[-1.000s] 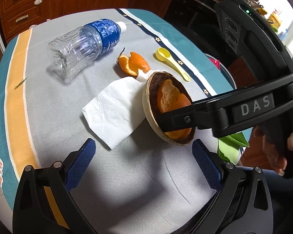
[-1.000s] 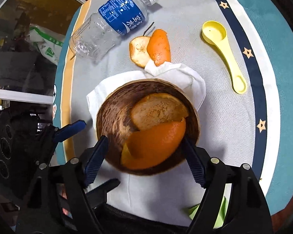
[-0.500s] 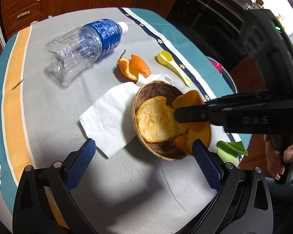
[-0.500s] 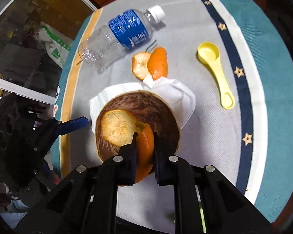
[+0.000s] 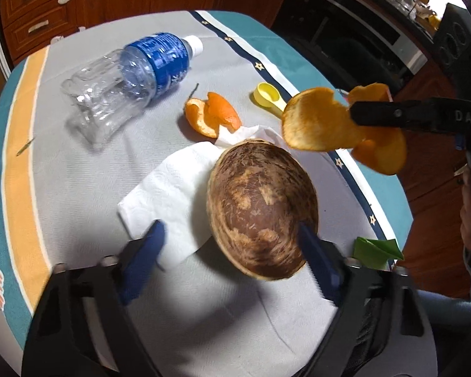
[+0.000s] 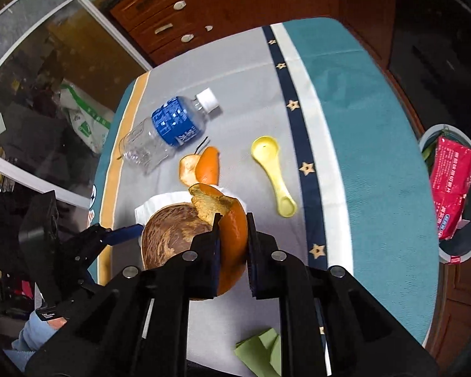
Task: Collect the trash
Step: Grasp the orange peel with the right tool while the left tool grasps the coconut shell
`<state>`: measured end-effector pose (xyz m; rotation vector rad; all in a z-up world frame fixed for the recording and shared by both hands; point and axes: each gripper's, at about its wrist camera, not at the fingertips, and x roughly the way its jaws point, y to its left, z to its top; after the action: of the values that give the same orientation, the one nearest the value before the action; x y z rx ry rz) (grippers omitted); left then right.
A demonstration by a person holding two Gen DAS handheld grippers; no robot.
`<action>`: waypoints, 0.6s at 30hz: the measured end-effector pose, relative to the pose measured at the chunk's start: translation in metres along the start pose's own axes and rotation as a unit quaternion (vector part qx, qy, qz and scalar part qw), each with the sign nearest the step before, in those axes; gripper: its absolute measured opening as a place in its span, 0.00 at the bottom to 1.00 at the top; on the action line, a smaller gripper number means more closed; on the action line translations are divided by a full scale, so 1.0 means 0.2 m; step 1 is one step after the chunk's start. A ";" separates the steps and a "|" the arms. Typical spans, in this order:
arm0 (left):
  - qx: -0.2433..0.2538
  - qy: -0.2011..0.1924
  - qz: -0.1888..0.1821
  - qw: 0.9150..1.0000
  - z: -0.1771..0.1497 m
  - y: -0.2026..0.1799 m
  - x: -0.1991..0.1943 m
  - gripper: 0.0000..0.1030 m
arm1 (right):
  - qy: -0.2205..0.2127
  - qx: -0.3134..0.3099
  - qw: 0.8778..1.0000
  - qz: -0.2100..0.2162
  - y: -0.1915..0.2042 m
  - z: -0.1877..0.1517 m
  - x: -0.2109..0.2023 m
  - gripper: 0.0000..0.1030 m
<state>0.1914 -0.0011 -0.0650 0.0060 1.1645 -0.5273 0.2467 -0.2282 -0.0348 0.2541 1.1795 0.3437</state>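
**Peel held by one edge above the worktop**

The right hand-held gripper [image 6: 233, 245] is clamped on the peel [image 5: 323, 125], lifted over the bowl [image 5: 260, 207]. Pinched at one edge, the peel could slip and drop short of the bin [image 6: 455, 188]. The left hand-held gripper [image 5: 229, 245] stands apart around the bowl. Farther off lie a napkin [image 5: 166, 194], more peel, a scoop [image 6: 276, 172] and a bottle [image 5: 132, 75] on the cloth-covered worktop [image 5: 78, 188]; wooden drawers beyond.

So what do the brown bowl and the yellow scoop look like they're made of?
The bowl looks like coconut shell or carved wood: mottled brown, streaky fibrous grain, matte, pale rim. The yellow scoop looks like moulded plastic: uniform colour, smooth, slight sheen.
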 end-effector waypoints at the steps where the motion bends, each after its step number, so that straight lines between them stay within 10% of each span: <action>1: -0.001 0.002 -0.002 1.000 0.00 -0.01 0.01 0.70 | -0.001 0.003 1.000 0.000 -0.02 0.00 -0.01 0.13; 5: 0.008 0.013 -0.001 1.000 0.02 -0.05 0.05 0.50 | -0.003 0.013 1.000 0.000 -0.08 -0.02 -0.03 0.13; 15: 0.011 0.030 0.035 0.999 0.03 -0.10 0.12 0.48 | -0.002 0.035 0.999 0.010 -0.22 -0.06 -0.02 0.13; 18: 0.017 0.017 0.050 0.998 0.03 -0.13 0.10 0.18 | -0.002 0.041 0.999 0.014 -0.25 -0.07 -0.02 0.13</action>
<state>0.1921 -0.0337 -0.0732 0.1018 1.1811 -0.4601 0.2392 -0.2746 -0.0551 0.3432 1.1881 0.3202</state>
